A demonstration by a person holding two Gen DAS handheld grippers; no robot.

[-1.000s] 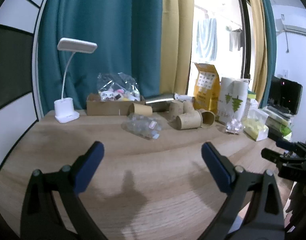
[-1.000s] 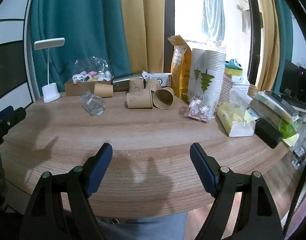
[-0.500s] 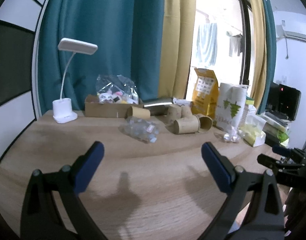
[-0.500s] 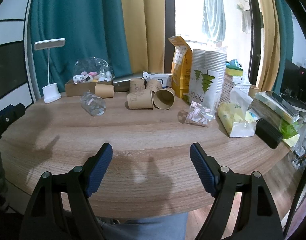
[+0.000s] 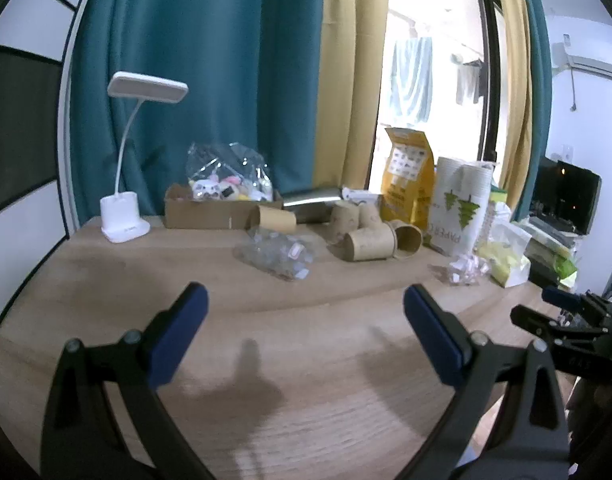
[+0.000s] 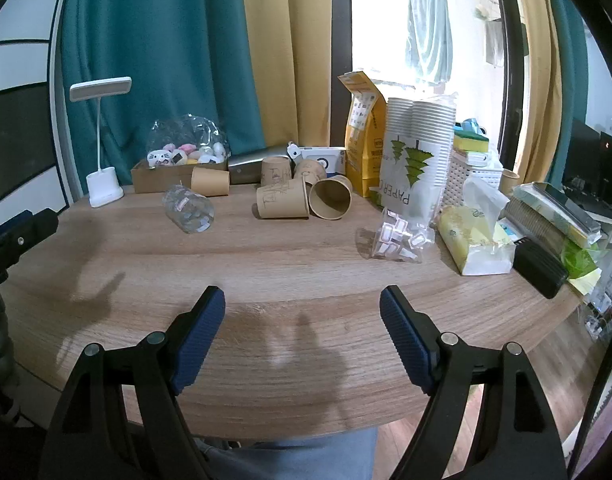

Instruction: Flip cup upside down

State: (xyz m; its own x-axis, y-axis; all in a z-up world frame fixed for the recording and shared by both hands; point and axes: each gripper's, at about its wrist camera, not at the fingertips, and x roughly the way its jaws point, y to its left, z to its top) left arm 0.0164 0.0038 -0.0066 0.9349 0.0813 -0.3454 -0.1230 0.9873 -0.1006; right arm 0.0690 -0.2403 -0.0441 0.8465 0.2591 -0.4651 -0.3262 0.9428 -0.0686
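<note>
Several brown paper cups lie at the back of the wooden table (image 6: 290,272). One cup (image 6: 282,203) lies on its side, another (image 6: 330,200) lies with its mouth toward me, a third (image 6: 210,182) lies farther left. Two cups (image 6: 274,169) stand upside down behind them. In the left wrist view the lying cup (image 5: 369,243) is far ahead. My left gripper (image 5: 304,322) is open and empty above the table. My right gripper (image 6: 302,322) is open and empty near the front edge.
A clear plastic bag (image 6: 189,209) lies left of the cups, a small packet bag (image 6: 401,236) to the right. A white desk lamp (image 6: 102,184), a cardboard box (image 6: 174,174), a sleeve of white cups (image 6: 417,152), tissues (image 6: 475,246) and a black case (image 6: 539,268) crowd the back and right.
The left gripper's view has drifted slightly back and left from the cups. The small packet bag has shifted a little on the table. Both grippers stay open.
</note>
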